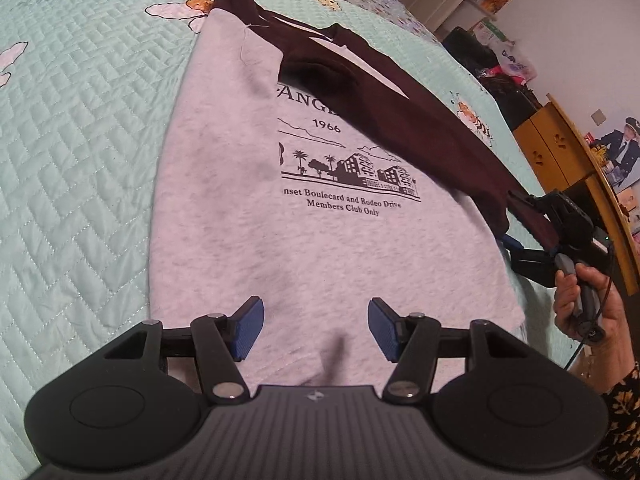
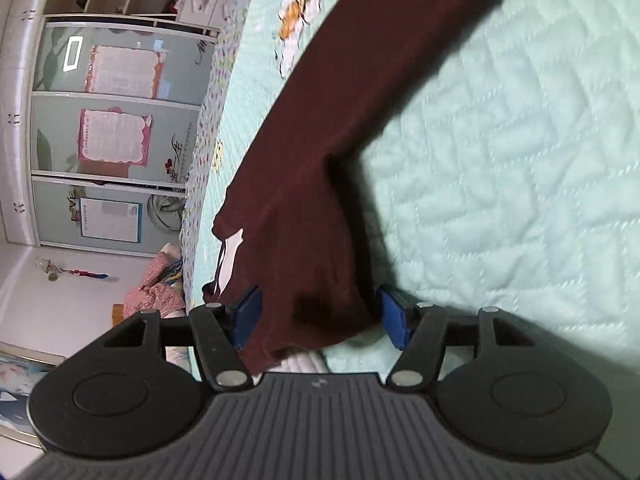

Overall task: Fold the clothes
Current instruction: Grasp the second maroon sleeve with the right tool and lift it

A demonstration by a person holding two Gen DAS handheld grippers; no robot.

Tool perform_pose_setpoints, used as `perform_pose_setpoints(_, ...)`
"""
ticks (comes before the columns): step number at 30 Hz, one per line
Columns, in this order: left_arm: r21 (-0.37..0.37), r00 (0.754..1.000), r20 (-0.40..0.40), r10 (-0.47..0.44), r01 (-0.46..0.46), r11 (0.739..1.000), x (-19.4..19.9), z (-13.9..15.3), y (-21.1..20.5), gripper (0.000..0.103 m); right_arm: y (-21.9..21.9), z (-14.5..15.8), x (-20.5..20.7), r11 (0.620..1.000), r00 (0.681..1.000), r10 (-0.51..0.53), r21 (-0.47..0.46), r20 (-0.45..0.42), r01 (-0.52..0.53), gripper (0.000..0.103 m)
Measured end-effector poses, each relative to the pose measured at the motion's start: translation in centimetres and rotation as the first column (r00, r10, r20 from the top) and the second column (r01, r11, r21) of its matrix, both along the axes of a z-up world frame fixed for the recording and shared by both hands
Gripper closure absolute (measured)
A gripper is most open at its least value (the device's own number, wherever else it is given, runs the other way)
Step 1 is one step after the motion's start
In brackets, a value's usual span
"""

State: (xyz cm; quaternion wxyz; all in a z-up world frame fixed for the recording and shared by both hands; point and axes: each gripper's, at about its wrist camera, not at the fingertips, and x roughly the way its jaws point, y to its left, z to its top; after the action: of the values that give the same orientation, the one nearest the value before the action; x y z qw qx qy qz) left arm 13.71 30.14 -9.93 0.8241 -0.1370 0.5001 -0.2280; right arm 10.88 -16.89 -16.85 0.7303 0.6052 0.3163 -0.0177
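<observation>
Sweatshirt (image 1: 248, 200) lies flat, print up, on the bed (image 1: 80, 120). Its maroon sleeve (image 2: 320, 200) is drawn taut across the body, probably mid-fold. My right gripper (image 2: 318, 316) has the cuff between its fingers; looks pinched, though the pads seem wide. My left gripper (image 1: 316, 326) hovers over the hem, fingers apart, empty.

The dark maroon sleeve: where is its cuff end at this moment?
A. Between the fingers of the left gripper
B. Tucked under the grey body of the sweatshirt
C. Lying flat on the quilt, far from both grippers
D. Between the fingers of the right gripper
D: the dark maroon sleeve runs between the blue fingers of the right gripper, while the left gripper is open over the grey sweatshirt body.
</observation>
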Motion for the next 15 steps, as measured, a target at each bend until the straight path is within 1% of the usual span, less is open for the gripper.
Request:
perform_pose_setpoints(3, 0.004, 1.000, 0.004, -0.006, 0.006, 1.000, 0.0, 0.1, 0.0, 0.042, -0.3, 0.0, -0.8, 0.999, 1.000, -0.026, 0.039, -0.006, 0.026, 0.038)
perform_pose_setpoints(4, 0.005, 1.000, 0.005, -0.008, 0.008, 1.000, 0.0, 0.1, 0.0, 0.042, -0.1, -0.4, -0.9, 0.997, 0.999, -0.049, 0.065, 0.001, 0.049, 0.039)
perform_pose_setpoints(6, 0.002, 1.000, 0.002, -0.007, 0.007, 1.000, 0.0, 0.0, 0.1, 0.042, -0.3, -0.6, -0.8, 0.993, 0.995, -0.096, 0.076, 0.023, 0.094, 0.039)
perform_pose_setpoints(8, -0.007, 1.000, -0.003, -0.001, 0.001, 1.000, 0.1, -0.1, 0.3, 0.042, -0.9, -0.8, 0.2, 0.995, 0.995, -0.087, 0.048, 0.044, 0.085, 0.039)
perform_pose_setpoints(11, -0.012, 1.000, -0.009, 0.006, -0.006, 1.000, 0.2, -0.2, 0.4, 0.042, -1.3, -0.9, 2.3, 0.998, 0.996, -0.052, 0.051, 0.072, 0.049, 0.039)
perform_pose_setpoints(14, -0.015, 1.000, -0.013, 0.012, -0.012, 1.000, 0.3, -0.3, 0.5, 0.042, -0.8, 0.8, 2.6, 1.000, 0.994, -0.010, -0.016, 0.105, 0.012, 0.041)
perform_pose_setpoints(15, -0.016, 1.000, -0.015, 0.015, -0.016, 1.000, 0.3, -0.3, 0.5, 0.042, -0.6, 1.4, 2.7, 0.999, 0.993, 0.004, -0.041, 0.115, 0.001, 0.051)
